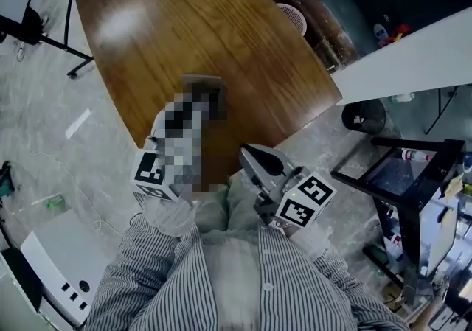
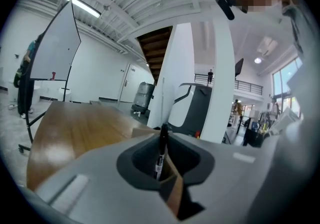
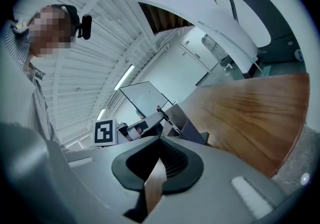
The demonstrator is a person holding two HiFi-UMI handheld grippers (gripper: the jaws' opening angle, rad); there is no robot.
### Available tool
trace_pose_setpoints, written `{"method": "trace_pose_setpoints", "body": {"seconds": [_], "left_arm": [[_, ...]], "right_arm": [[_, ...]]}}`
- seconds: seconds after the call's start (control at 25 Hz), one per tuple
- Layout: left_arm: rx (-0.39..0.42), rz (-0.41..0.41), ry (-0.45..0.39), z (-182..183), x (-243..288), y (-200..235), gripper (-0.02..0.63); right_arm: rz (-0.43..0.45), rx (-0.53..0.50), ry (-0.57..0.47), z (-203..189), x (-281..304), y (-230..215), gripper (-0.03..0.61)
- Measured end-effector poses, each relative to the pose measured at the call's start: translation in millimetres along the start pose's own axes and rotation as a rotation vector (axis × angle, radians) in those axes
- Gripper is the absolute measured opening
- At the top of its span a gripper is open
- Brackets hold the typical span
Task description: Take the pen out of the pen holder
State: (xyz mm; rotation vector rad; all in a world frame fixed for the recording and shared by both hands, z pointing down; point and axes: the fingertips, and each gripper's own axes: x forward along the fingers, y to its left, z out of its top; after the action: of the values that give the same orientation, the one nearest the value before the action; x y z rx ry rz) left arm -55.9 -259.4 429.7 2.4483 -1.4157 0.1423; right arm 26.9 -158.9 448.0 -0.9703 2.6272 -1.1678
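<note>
- Between the jaws of the left tongs, a black pen with a white label is clamped; it stands nearly upright in the left gripper view, and the jaws are closed tight on its barrel.
- Over the near part of the brown wooden worktop, the left tongs are held, as seen in the head view, though much of them is covered there by a mosaic patch.
- Just beyond that patch, the grey pen holder is seen standing on the worktop.
- From the right gripper view, the pen is seen slanting across the top of the pen holder, beside the left tongs' marker cube; whether its lower end is clear of the holder cannot be told.
- Near the worktop's front edge, the right tongs are held to the right of the left ones, their jaws pressed together with nothing between them.
- A person's striped sleeves are seen behind both tongs.
</note>
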Motion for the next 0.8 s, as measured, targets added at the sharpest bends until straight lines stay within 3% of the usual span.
{"method": "trace_pose_setpoints", "body": {"seconds": [0.6,0.8], "left_arm": [[-0.18,-0.063,-0.223,75.4,-74.7,15.6,0.049],[-0.259,-0.111,-0.299,78.8,-107.1,9.9,0.049]], "right_arm": [[0.014,-0.17,-0.048,32.6,13.1,60.8,0.0],[-0.022,-0.2,-0.046,30.8,17.5,70.0,0.0]]}}
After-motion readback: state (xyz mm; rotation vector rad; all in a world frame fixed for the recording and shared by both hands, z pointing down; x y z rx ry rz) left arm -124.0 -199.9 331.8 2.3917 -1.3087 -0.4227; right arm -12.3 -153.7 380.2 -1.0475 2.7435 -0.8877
